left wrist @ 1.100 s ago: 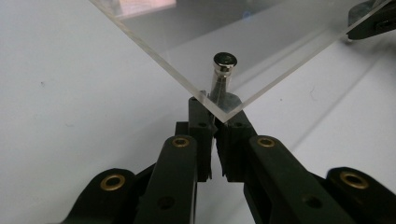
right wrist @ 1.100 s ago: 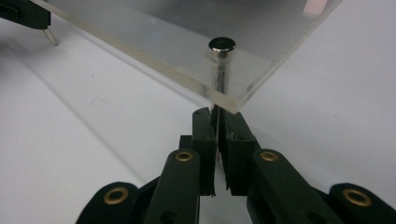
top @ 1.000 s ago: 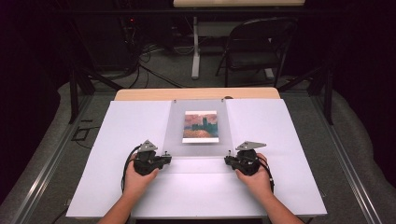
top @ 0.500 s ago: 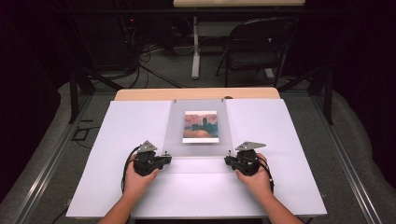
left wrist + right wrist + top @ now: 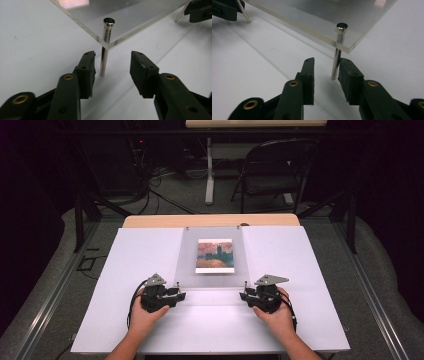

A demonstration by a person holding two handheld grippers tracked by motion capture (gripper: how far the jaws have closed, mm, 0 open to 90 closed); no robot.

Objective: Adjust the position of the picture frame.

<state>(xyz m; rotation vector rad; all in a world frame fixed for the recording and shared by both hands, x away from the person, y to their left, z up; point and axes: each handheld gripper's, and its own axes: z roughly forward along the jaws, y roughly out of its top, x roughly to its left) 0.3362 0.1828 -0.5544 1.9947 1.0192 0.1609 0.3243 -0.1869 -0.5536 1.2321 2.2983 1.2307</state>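
Both tongs, left (image 5: 112, 67) and right (image 5: 325, 73), having just been opening, are standing parted around the metal standoff pins (image 5: 105, 50) of the clear acrylic sheet (image 5: 212, 255) at twelve o'clock on the white surface (image 5: 300, 255), so withdrawing straight back, without nudging either pin, looks wisest.

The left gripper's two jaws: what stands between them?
In the left gripper view, a metal pin holding up the clear sheet stands between the just-opened jaws, untouched.
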